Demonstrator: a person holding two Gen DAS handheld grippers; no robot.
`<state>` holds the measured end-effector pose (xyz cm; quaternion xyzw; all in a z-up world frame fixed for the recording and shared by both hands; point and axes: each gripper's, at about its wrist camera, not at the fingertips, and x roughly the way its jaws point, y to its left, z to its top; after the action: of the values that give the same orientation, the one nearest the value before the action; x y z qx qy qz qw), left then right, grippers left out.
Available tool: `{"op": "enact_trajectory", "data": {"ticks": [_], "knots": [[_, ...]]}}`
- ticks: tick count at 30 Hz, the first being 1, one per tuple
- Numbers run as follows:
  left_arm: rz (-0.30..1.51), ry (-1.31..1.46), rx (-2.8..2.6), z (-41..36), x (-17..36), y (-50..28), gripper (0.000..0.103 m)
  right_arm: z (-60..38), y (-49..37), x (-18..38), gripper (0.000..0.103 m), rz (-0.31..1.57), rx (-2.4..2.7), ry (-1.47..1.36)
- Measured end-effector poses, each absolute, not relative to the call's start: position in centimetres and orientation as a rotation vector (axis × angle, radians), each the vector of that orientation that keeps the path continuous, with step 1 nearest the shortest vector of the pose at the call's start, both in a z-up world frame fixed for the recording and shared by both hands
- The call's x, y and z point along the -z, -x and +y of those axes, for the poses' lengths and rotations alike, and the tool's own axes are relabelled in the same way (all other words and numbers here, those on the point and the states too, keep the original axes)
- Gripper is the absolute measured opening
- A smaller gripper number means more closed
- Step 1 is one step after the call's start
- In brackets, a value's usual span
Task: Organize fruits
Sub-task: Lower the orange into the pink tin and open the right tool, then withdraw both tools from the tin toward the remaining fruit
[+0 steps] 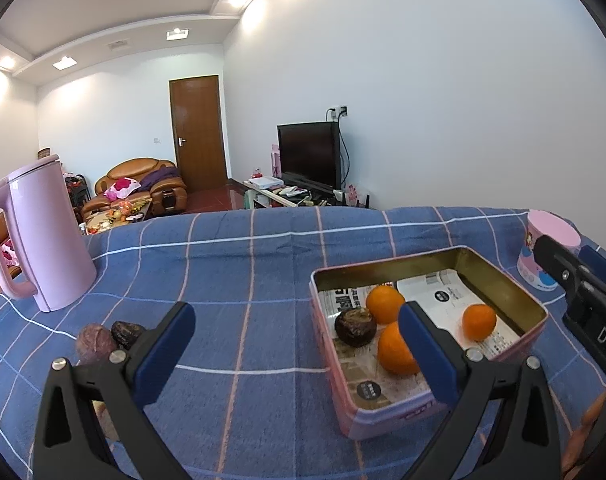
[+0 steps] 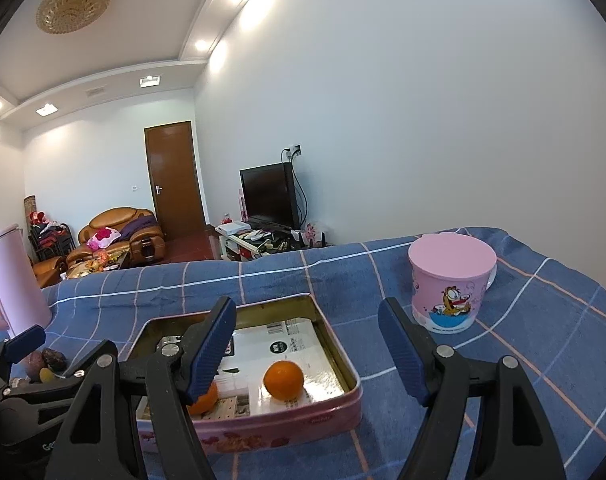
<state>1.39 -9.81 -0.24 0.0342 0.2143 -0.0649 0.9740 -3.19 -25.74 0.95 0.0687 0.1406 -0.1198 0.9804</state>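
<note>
left gripper (image 1: 295, 344) jaws spread, holding nothing, hovering near the tin | right gripper (image 2: 307, 344) same, spread and empty over the pink tin (image 1: 537, 312) | three oranges (image 1: 385, 304) + one dark fruit (image 1: 355, 327) already in it | two dark fruits (image 1: 127, 333) left out near the pink kettle (image 1: 43, 236), so I'd guess those go next
</note>
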Motion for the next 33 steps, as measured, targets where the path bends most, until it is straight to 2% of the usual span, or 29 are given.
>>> {"op": "enact_trajectory", "data": {"ticks": [22, 33], "knots": [[0.457, -0.047, 0.073, -3.8, 0.6, -0.3, 0.103, -19.5, 2.9, -0.6, 0.075, 0.322, 0.174, -0.188], [0.513, -0.054, 0.02, 1.8, 1.1, -1.7, 0.103, -14.7, 0.9, -0.2, 0.075, 0.369, 0.068, -0.191]]}}
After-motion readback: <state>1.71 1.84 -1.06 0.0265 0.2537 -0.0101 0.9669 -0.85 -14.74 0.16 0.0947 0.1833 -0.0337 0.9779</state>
